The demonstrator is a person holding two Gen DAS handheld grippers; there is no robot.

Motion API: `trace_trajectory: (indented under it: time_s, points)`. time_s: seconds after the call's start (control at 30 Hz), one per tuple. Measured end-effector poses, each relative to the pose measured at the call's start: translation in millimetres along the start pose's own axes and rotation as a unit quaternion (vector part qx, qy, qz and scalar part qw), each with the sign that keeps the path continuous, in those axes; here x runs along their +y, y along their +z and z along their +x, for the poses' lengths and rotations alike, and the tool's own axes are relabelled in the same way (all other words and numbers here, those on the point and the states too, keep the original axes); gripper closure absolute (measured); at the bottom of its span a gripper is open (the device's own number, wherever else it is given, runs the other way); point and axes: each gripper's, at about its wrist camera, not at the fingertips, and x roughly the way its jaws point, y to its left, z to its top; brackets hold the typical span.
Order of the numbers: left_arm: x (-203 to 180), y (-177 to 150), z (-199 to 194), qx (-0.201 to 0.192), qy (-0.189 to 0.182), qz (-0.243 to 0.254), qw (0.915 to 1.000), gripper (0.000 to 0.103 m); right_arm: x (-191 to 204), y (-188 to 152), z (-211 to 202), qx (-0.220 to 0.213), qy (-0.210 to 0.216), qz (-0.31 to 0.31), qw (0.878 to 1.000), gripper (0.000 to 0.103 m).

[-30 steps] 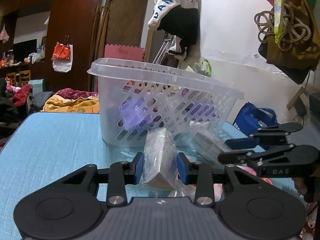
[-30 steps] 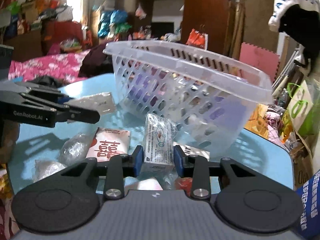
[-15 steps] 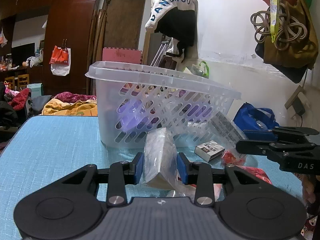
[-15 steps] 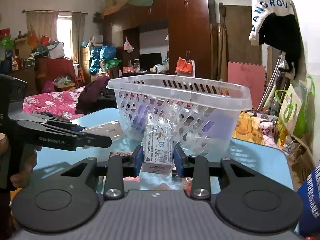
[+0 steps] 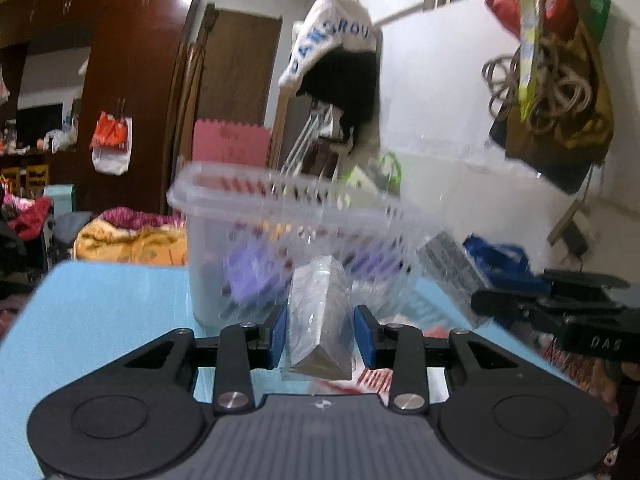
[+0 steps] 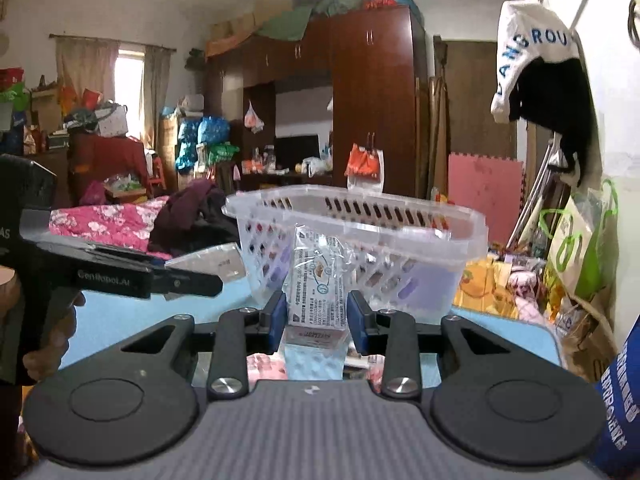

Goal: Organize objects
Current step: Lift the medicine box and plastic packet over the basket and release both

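A clear plastic basket (image 5: 280, 216) (image 6: 400, 224) with slotted walls stands on the blue table (image 5: 100, 300). My left gripper (image 5: 320, 332) is shut on a plastic-wrapped grey packet (image 5: 318, 320), held above the table in front of the basket. My right gripper (image 6: 316, 316) is shut on a clear-wrapped printed packet (image 6: 318, 280), raised to about the basket's rim height. Each gripper shows in the other's view: the right (image 5: 560, 312) with its packet (image 5: 448, 264), the left (image 6: 120, 272) with its packet (image 6: 212, 260).
Purple items (image 5: 252, 276) lie inside the basket. Red-and-white packets (image 5: 376, 376) lie on the table under the grippers. A white wall with hanging bags (image 5: 560, 92) is on the right. Bags (image 6: 580, 240) stand beyond the table's right edge.
Both grippers have risen with their packets, the right one from table level to near the basket's rim. The left view is blurred with motion.
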Motion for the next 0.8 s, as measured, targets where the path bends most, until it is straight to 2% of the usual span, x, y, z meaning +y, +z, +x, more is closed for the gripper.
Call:
trace_trajectory:
  time_s: [0.13, 0.27, 0.4, 0.5, 0.57, 0.6, 0.63, 0.7, 0.8]
  points:
    - [-5, 23, -18, -0.031, 0.002, 0.009, 0.9995, 0.063, 1, 14, -11, -0.025, -0.007, -0.004, 1.0, 0.067]
    - [-11, 63, -21, -0.057, 0.005, 0.012, 0.9983, 0.063, -5, 35, -11, -0.042, -0.019, -0.007, 0.999, 0.067]
    - [-20, 112, 3, -0.058, 0.017, 0.011, 0.9981, 0.063, -15, 72, 8, -0.045, -0.039, -0.012, 0.998, 0.067]
    - [-19, 136, 36, -0.036, 0.029, -0.005, 0.9989, 0.063, -27, 91, 39, -0.021, -0.042, -0.01, 0.999, 0.066]
    - [-12, 143, 59, -0.026, 0.046, -0.022, 0.9984, 0.057, -30, 95, 59, -0.005, -0.047, -0.011, 0.999, 0.064]
    - [-6, 143, 72, -0.02, 0.054, -0.031, 0.9979, 0.035, -32, 95, 70, 0.003, -0.05, -0.012, 0.999, 0.057]
    - [-1, 142, 84, -0.007, 0.061, -0.039, 0.9974, 0.019, -34, 93, 79, 0.014, -0.05, -0.013, 0.999, 0.049]
    - [9, 134, 102, 0.022, 0.076, -0.053, 0.9954, 0.021, -37, 87, 88, 0.023, -0.061, -0.012, 0.998, 0.02]
    - [13, 119, 88, 0.013, 0.067, -0.043, 0.9968, 0.021, -36, 73, 72, 0.018, -0.072, -0.018, 0.997, 0.009]
